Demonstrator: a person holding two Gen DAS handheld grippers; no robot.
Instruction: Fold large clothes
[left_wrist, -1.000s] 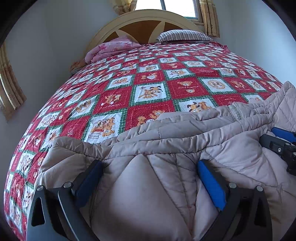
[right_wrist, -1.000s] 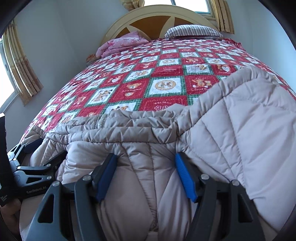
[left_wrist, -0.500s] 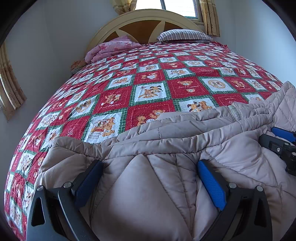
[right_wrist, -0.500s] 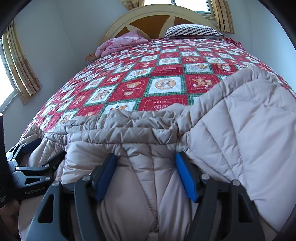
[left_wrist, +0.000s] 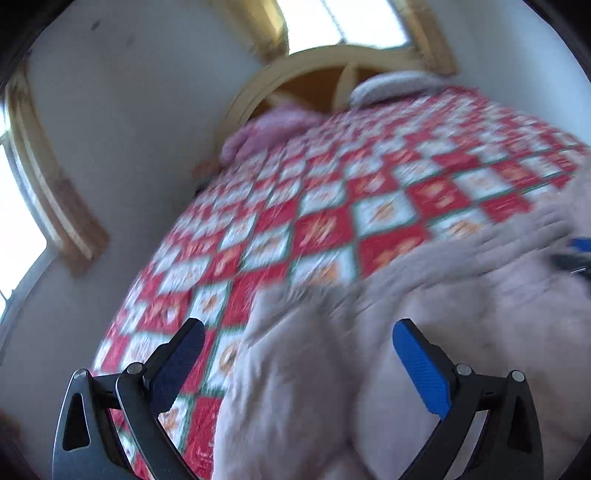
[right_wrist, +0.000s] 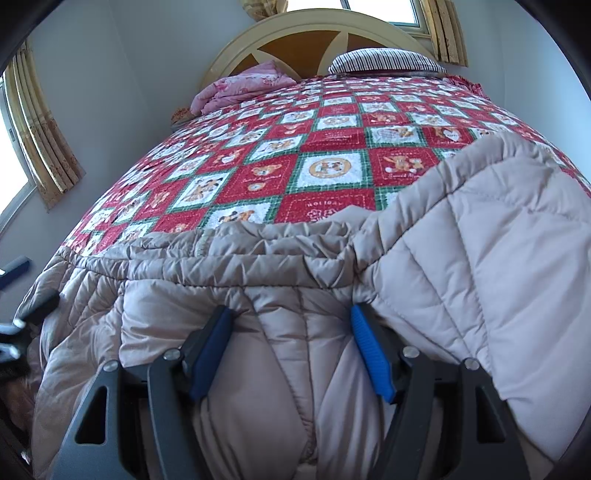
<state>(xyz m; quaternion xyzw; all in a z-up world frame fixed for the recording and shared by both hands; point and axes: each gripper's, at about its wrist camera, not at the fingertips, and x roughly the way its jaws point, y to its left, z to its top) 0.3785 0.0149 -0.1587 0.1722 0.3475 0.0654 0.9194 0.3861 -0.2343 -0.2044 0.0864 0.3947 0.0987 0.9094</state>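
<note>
Holding a bunched fold of the beige puffer coat (right_wrist: 461, 266) between my right tongs (right_wrist: 291, 354), I can see both blue pads pressed into the padding, so they are clamped on it. The coat lies across the foot end of the bed, on the red patchwork quilt (right_wrist: 325, 162), with one quilted panel rising to the right of those tongs. My left tongs (left_wrist: 299, 362) are spread wide apart; the coat's puffy edge sits between them, nearer the right pad, and the left pad hangs clear over the quilt, touching nothing. That view is blurred, so I cannot tell whether the right pad touches the cloth. At the far end of the quilt, against the arched headboard (right_wrist: 317, 33), rest a striped pillow (right_wrist: 384, 61) and a folded pink blanket (right_wrist: 243, 85).
</note>
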